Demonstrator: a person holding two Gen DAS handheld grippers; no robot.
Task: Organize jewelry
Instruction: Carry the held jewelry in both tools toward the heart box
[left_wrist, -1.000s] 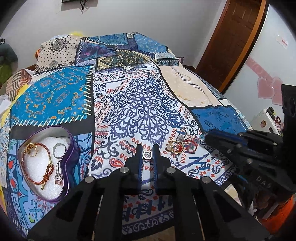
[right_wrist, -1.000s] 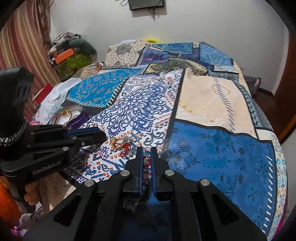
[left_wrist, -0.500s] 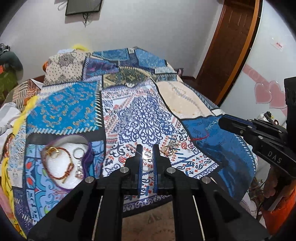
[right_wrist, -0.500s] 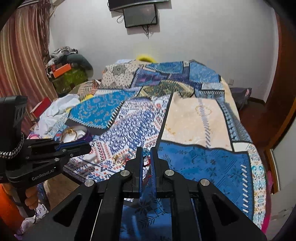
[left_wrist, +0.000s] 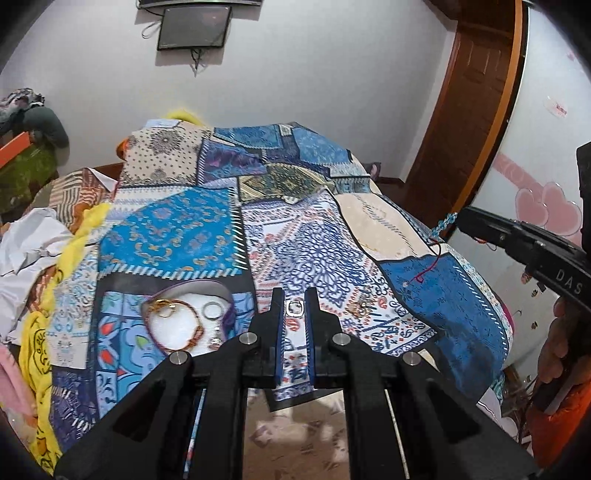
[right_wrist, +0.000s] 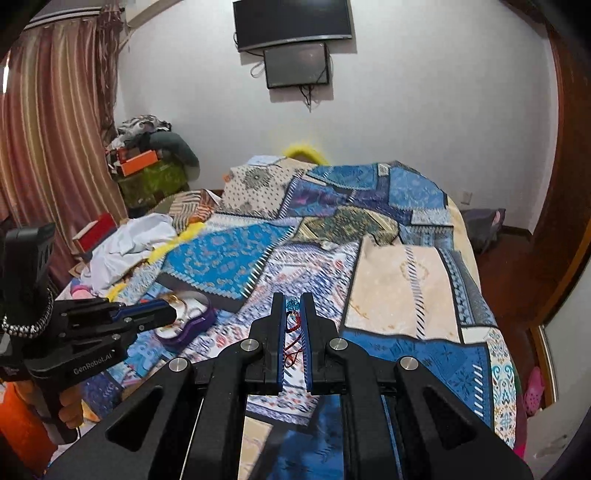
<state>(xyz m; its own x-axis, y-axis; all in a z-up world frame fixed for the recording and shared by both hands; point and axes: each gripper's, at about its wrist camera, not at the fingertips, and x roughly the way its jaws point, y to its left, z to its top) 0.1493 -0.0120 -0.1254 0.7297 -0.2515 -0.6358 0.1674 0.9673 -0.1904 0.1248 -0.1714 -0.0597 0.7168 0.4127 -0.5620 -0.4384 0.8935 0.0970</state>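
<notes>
Both pieces are lifted above the bed. The left gripper (left_wrist: 294, 308) is clamped on a small silver ring (left_wrist: 294, 307); the right gripper (right_wrist: 292, 314) is clamped on a red cord bracelet (right_wrist: 291, 325). Next, I think, each goes to the purple box (left_wrist: 227, 317), lower left of the frame.

Right gripper (right_wrist: 292, 306) fingers clamped on a red-corded bracelet (right_wrist: 293, 314) above the patchwork bedspread (right_wrist: 399, 280).

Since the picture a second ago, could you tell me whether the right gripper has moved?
Yes. The right gripper, shut on a red-corded bracelet, has risen off the patchwork bedspread; it was low beside the loose jewelry and now sits up by the door.
</notes>
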